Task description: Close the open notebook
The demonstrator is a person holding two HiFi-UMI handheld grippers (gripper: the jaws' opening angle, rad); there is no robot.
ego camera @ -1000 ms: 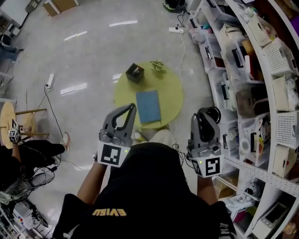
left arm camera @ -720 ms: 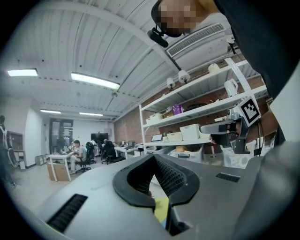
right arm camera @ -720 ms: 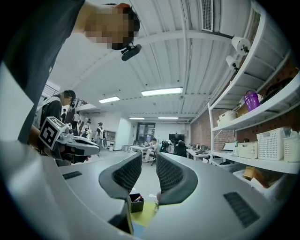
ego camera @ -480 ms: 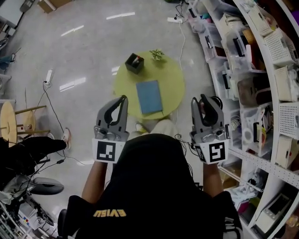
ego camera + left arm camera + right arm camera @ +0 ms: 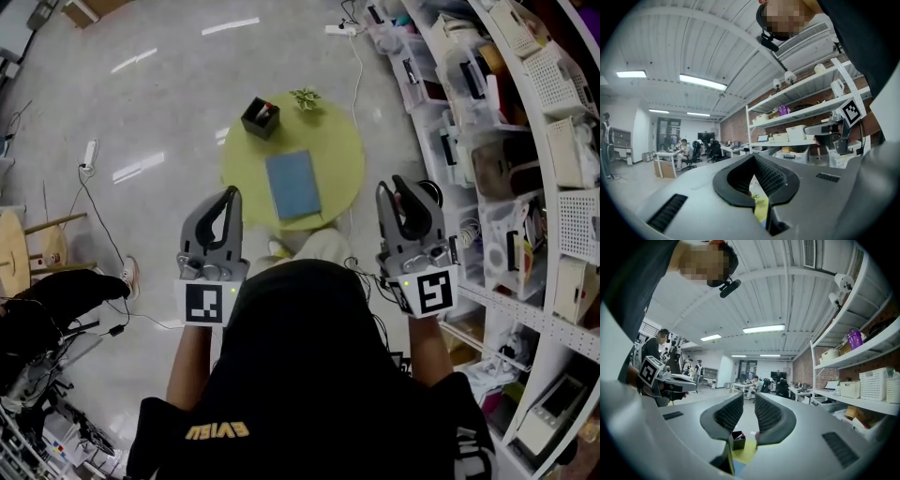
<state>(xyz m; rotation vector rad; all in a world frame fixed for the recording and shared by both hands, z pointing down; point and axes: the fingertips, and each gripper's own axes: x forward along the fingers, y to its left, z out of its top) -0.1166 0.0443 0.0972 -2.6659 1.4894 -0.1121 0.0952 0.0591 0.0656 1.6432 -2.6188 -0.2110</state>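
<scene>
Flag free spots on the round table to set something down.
The widest bare patch is the table's right side, between the notebook and the right rim. A narrower strip lies left of the notebook, below the box. The far edge is crowded: the box and plant sit close together there.

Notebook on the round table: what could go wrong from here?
1. The notebook already looks closed and lies near the front rim of the table; another push might slide it off.
2. The black pen box and the small plant stand near the far rim; a reach past the notebook could knock them.
3. A white cable crosses the floor close to the table; a step there might snag it.
</scene>
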